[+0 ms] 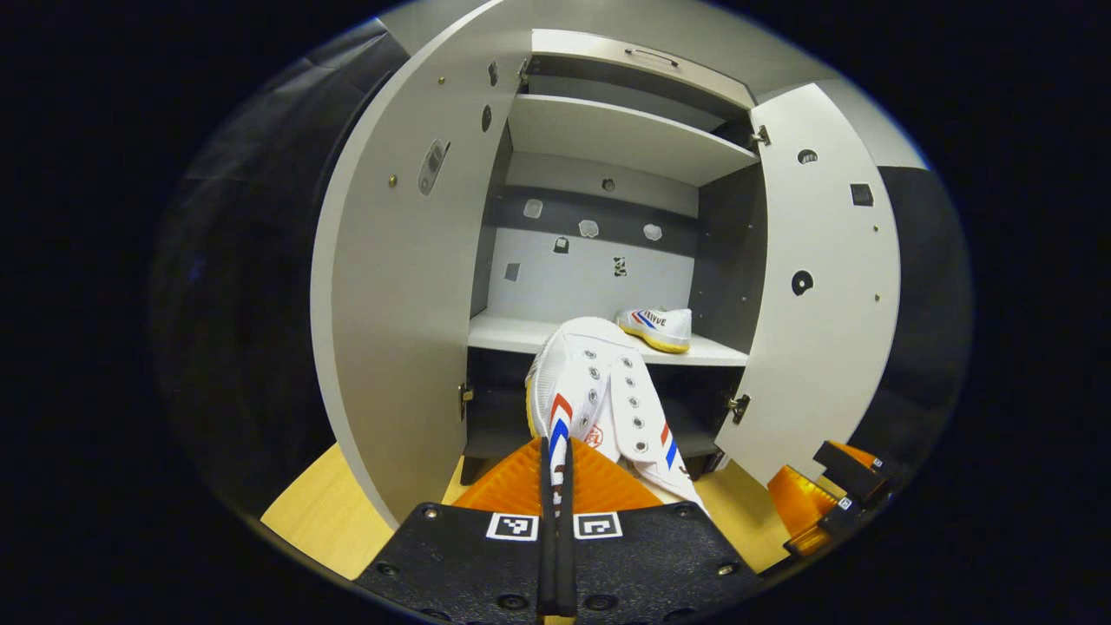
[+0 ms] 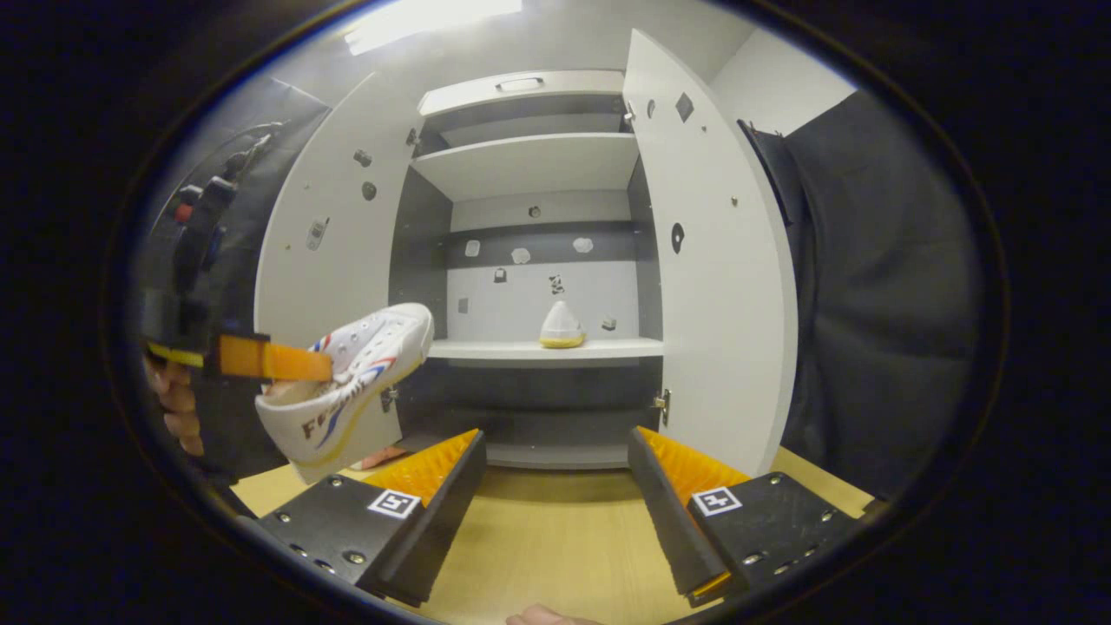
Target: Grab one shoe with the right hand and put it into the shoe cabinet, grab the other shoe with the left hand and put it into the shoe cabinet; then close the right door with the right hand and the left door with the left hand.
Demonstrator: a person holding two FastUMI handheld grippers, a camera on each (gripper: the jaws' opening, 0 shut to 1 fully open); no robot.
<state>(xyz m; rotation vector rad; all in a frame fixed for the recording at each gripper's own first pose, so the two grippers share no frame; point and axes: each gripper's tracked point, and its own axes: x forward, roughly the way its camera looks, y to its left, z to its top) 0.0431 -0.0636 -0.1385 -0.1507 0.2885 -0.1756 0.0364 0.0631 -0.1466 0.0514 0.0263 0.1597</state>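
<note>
A white shoe (image 1: 599,391) with red and blue stripes hangs in the air before the open shoe cabinet (image 1: 608,139), my left gripper (image 1: 556,473) shut on its side wall. In the right gripper view the same held shoe (image 2: 356,382) appears at the left, raised above the floor, with the left gripper (image 2: 260,358) and a hand behind it. The other white shoe (image 1: 657,327) rests on the middle shelf (image 1: 521,332), toward the right; it also shows as the far shoe (image 2: 562,326). My right gripper (image 2: 555,460) is open with nothing between its fingers, low before the cabinet.
Both cabinet doors stand wide open: the left door (image 1: 399,286) and the right door (image 1: 825,278). The right gripper (image 1: 825,499) sits low at the right door's foot. Light wood floor (image 2: 547,538) lies before the cabinet. Black cloth hangs to either side.
</note>
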